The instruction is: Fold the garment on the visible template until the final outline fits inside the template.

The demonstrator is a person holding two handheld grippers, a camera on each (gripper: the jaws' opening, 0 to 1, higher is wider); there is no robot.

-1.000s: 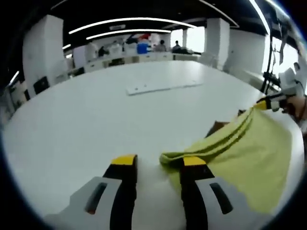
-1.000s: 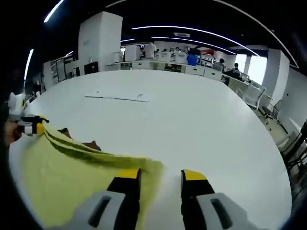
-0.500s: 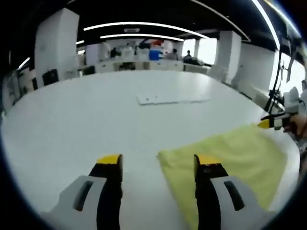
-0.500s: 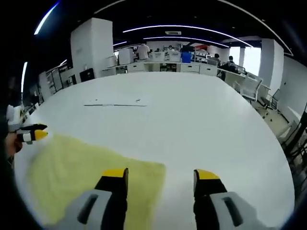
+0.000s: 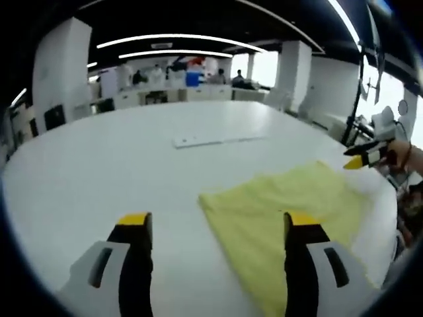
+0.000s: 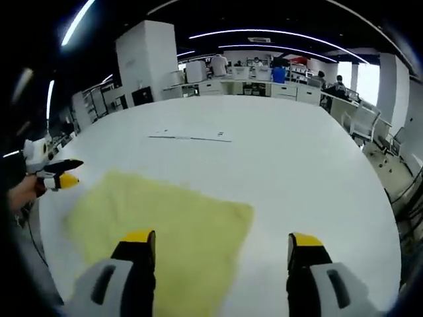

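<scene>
On the table [image 5: 99, 165], the cloth [image 5: 277, 205], released a second ago, lies flat at 3 o'clock; both grippers [image 5: 215, 228] [image 6: 221, 244] gape wide, empty — fold apparently finished.

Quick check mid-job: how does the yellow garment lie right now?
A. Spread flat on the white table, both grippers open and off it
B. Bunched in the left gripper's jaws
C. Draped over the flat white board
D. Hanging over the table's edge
A: the yellow garment lies flat on the white table, with the left gripper and the right gripper open, nothing between their jaws.
</scene>
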